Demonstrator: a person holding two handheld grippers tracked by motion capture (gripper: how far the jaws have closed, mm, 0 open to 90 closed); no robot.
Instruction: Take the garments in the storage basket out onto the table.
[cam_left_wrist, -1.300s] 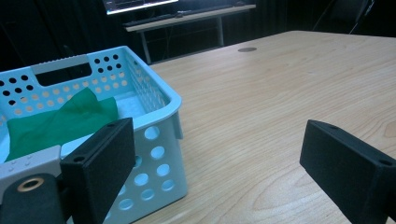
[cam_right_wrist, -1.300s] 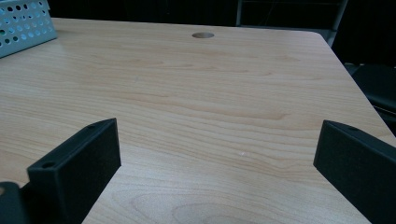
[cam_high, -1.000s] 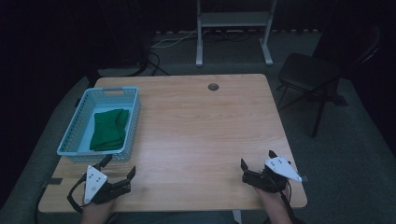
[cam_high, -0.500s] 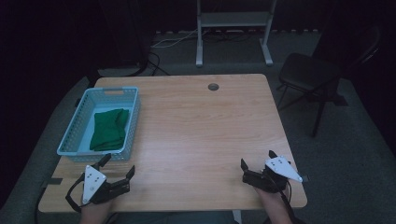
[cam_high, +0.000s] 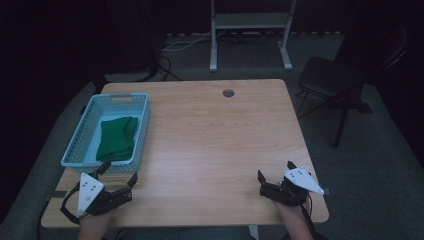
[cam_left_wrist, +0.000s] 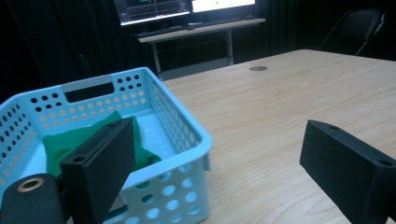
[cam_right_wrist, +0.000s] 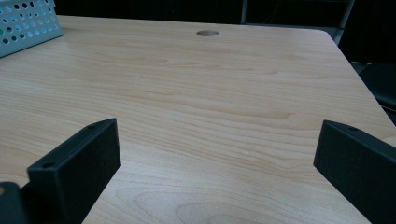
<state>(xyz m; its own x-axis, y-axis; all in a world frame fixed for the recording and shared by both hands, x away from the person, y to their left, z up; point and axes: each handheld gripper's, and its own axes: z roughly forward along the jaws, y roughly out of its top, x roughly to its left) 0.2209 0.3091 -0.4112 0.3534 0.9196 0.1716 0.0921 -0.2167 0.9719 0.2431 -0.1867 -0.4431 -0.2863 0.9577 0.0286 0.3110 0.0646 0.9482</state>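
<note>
A light blue perforated basket (cam_high: 83, 135) stands at the table's left side, and a folded green cloth (cam_high: 116, 138) lies inside it. My left gripper (cam_high: 118, 172) rests open at the front left, just in front of the basket's near wall. In the left gripper view the basket (cam_left_wrist: 180, 123) sits close ahead with the green cloth (cam_left_wrist: 65, 142) partly hidden behind one jaw. At the front right my right gripper (cam_high: 274, 172) is open over bare wood, with nothing between its jaws.
The wooden table (cam_high: 215, 135) has a round cable hole (cam_high: 228, 93) near its far edge. A black chair (cam_high: 335, 80) stands off the far right corner, and a metal stand (cam_high: 250, 30) is behind the table. Monitors (cam_left_wrist: 187, 7) sit on a desk beyond.
</note>
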